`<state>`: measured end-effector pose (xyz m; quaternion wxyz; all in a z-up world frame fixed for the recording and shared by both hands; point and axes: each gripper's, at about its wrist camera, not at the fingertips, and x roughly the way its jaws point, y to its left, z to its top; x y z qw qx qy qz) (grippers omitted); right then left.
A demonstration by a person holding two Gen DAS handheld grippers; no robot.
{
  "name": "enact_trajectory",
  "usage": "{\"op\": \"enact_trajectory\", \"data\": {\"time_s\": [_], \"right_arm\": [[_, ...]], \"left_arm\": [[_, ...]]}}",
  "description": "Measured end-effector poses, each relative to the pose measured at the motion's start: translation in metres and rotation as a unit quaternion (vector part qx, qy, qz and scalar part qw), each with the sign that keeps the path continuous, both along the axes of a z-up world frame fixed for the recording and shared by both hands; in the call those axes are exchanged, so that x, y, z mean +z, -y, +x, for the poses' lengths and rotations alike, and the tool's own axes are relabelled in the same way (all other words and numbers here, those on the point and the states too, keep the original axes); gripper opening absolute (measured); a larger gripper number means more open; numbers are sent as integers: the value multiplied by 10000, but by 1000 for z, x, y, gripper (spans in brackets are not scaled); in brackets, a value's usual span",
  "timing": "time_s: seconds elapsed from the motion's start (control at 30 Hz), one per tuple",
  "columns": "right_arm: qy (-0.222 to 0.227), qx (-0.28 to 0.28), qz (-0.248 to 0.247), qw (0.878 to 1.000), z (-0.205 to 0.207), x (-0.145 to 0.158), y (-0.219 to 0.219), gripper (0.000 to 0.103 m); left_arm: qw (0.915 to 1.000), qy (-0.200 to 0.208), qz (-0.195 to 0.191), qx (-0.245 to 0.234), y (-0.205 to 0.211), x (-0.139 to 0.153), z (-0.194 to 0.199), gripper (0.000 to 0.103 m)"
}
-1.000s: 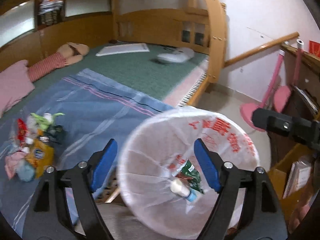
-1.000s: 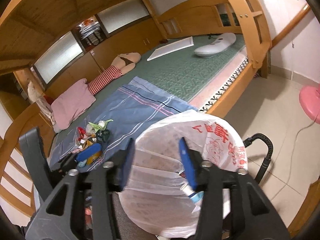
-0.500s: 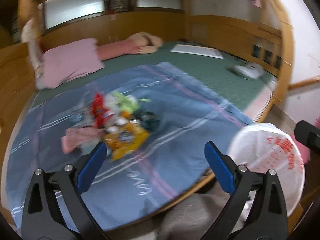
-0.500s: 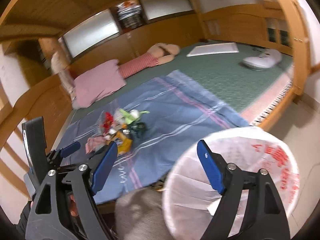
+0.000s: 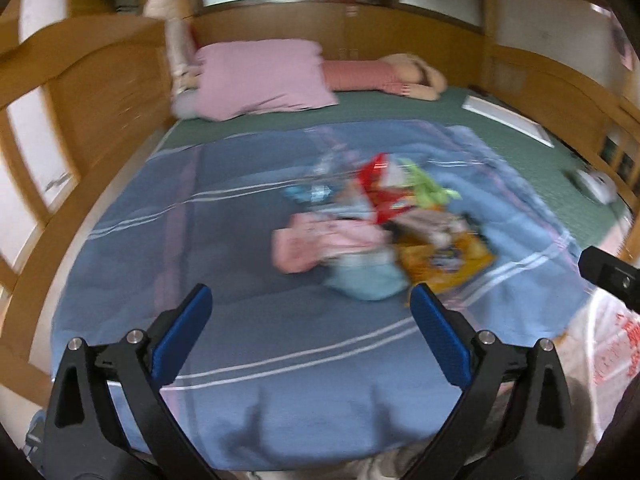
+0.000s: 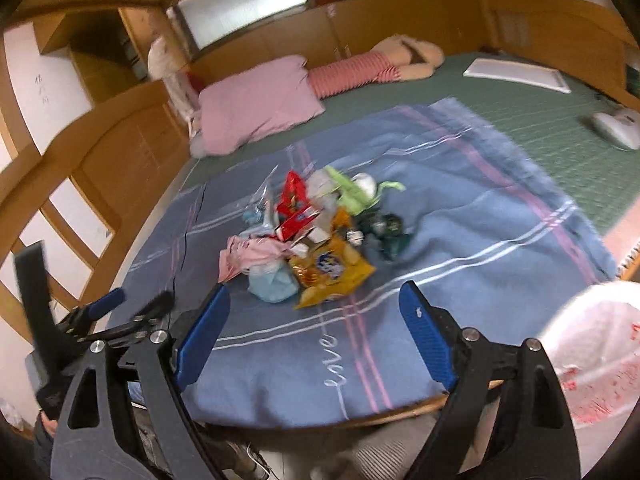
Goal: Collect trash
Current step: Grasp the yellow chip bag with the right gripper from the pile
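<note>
1. Left gripper (image 5: 306,314) hovers over the blue blanket (image 5: 224,264), jaws spread wide, nothing between them; they have just been opening.
2. Right gripper (image 6: 314,312) likewise has just been opening, gapes empty, fronting the trash pile (image 6: 316,232).
3. The pile sits mid-blanket, bare blanket between it and both grippers.
4. White bag (image 6: 596,348) stands right of the blanket's near edge, cut off by the frame.
5. Motion blur smears the wrappers in the left view.
</note>
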<state>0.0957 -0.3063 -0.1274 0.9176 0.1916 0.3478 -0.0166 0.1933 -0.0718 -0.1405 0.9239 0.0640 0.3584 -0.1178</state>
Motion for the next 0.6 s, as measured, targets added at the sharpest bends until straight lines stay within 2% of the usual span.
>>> {"op": "enact_trajectory", "data": {"time_s": [0.13, 0.3, 0.4, 0.57, 0.6], "right_arm": [[-182, 180, -94, 9996, 39, -16, -13, 85], [-427, 351, -468, 9974, 95, -35, -20, 85], [-843, 549, -796, 9917, 137, -50, -30, 85], [-1527, 676, -1269, 9778, 178, -79, -41, 84], [-1597, 611, -1373, 9757, 181, -83, -41, 80]], "left_arm": [[9987, -43, 30, 506, -53, -9, 19, 100], [9961, -119, 12, 879, -91, -18, 32, 100], [9947, -233, -33, 1001, -105, -25, 40, 100], [9939, -333, -53, 1047, -111, -34, 45, 100], [9938, -374, -77, 1044, -112, -36, 46, 100]]}}
